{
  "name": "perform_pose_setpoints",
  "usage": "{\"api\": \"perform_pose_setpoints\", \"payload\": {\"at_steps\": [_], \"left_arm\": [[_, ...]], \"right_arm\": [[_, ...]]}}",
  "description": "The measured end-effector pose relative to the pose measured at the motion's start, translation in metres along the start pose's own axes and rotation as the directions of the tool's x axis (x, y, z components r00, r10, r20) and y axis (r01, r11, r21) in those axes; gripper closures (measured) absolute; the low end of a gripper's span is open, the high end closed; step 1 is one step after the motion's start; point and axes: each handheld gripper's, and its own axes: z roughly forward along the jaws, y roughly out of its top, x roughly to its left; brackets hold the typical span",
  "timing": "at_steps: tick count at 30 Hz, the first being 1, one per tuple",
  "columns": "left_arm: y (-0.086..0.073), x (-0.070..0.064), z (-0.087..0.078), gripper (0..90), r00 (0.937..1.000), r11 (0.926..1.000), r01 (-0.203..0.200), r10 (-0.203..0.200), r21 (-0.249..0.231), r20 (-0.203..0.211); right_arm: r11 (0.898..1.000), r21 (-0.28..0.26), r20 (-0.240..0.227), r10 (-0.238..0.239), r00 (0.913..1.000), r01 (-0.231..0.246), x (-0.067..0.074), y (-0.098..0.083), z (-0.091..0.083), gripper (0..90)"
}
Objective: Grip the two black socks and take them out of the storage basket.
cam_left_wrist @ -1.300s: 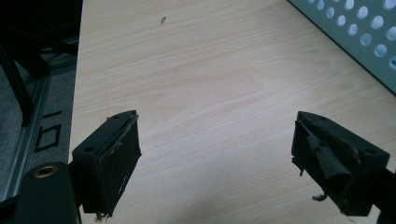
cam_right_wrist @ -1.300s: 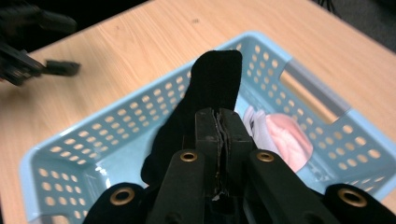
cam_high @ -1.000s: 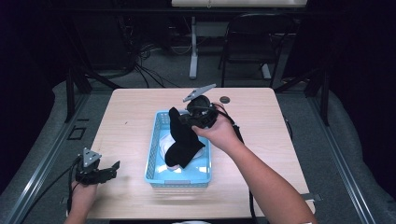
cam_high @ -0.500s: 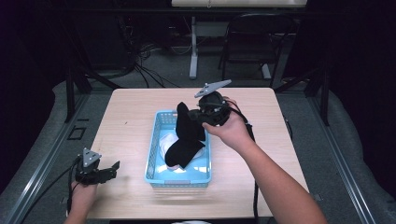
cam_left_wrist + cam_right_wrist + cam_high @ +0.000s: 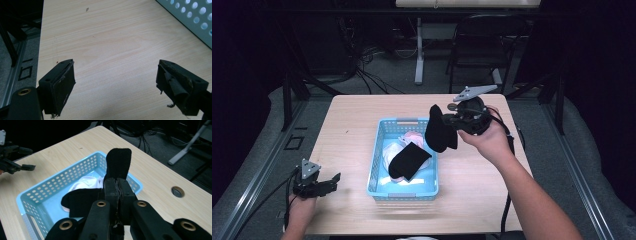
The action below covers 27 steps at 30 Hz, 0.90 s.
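Claws did different jobs: the right claw (image 5: 451, 121) pinched a black sock (image 5: 439, 130) and held it up by the blue basket's (image 5: 377, 170) right rim to take it out, while the left claw (image 5: 329, 182) rested spread apart at the surface's (image 5: 347, 125) near left.

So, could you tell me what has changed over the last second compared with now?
The right gripper, shut on a black sock, has lifted it out of the blue basket and carried it rightward, so it now hangs at the basket's right rim. A second black sock and the pale clothing beneath stay in the basket. The left gripper stays open at the table's near-left corner.
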Motion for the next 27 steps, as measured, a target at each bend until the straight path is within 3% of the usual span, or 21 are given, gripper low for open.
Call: {"api": "perform_pose_setpoints", "payload": {"at_steps": [7, 13, 19, 27], "left_arm": [[0.0, -0.001, 0.0, 15.5, 1.0, 1.0, -0.001, 0.001, 0.001, 0.0], [0.0, 0.0, 0.0, 15.5, 1.0, 1.0, -0.001, 0.001, 0.002, 0.0], [0.0, 0.0, 0.0, 15.5, 1.0, 1.0, -0.002, 0.002, 0.002, -0.001], [0.0, -0.001, 0.0, 15.5, 1.0, 1.0, -0.003, 0.003, 0.001, -0.001]], "right_arm": [[0.999, -0.011, 0.039, 0.038, 0.9985, -0.037, -0.015, -0.017, -0.017, 87.9], [0.998, 0.0, 0.065, 0.055, 0.9964, -0.056, -0.021, -0.029, -0.02, 87.9], [0.997, 0.006, 0.093, 0.069, 0.9932, -0.07, -0.021, -0.049, -0.016, 87.9], [0.993, 0.041, 0.073, 0.111, 0.9911, -0.114, -0.021, -0.079, -0.001, 87.9]]}}
